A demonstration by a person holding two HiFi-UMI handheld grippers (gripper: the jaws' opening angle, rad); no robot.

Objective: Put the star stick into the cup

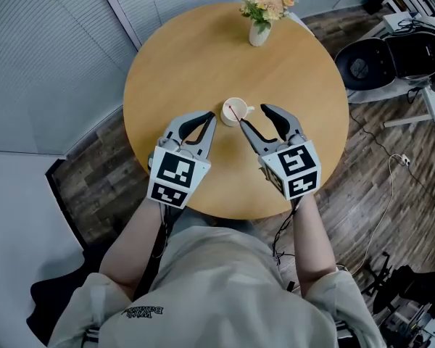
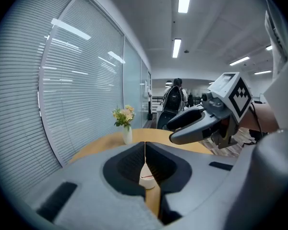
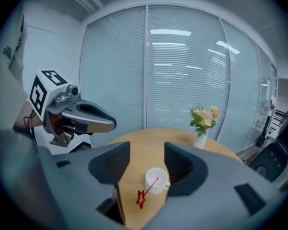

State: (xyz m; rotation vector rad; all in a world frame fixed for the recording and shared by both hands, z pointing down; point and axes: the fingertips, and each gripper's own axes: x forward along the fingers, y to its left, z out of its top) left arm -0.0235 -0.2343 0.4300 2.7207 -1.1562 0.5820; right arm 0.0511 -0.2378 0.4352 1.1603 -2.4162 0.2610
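Observation:
A white cup (image 1: pixel 234 112) stands near the middle of the round wooden table (image 1: pixel 181 64). The red star stick (image 1: pixel 233 112) leans in the cup. In the right gripper view its thin end rests inside the cup (image 3: pixel 157 181) and the red star (image 3: pixel 141 199) hangs outside the rim on the near side. My right gripper (image 1: pixel 254 116) is open just right of the cup, with nothing between its jaws (image 3: pixel 146 150). Left of the cup, my left gripper (image 1: pixel 210 117) is shut and holds nothing. Its jaws (image 2: pixel 145 145) meet in a line, and the cup (image 2: pixel 146 178) shows below them.
A white vase of flowers (image 1: pixel 259 31) stands at the table's far edge. Dark chairs and equipment (image 1: pixel 380 56) stand right of the table, with cables on the wooden floor. Blinds cover the glass wall (image 3: pixel 182 71). A person (image 2: pixel 175 97) stands far off.

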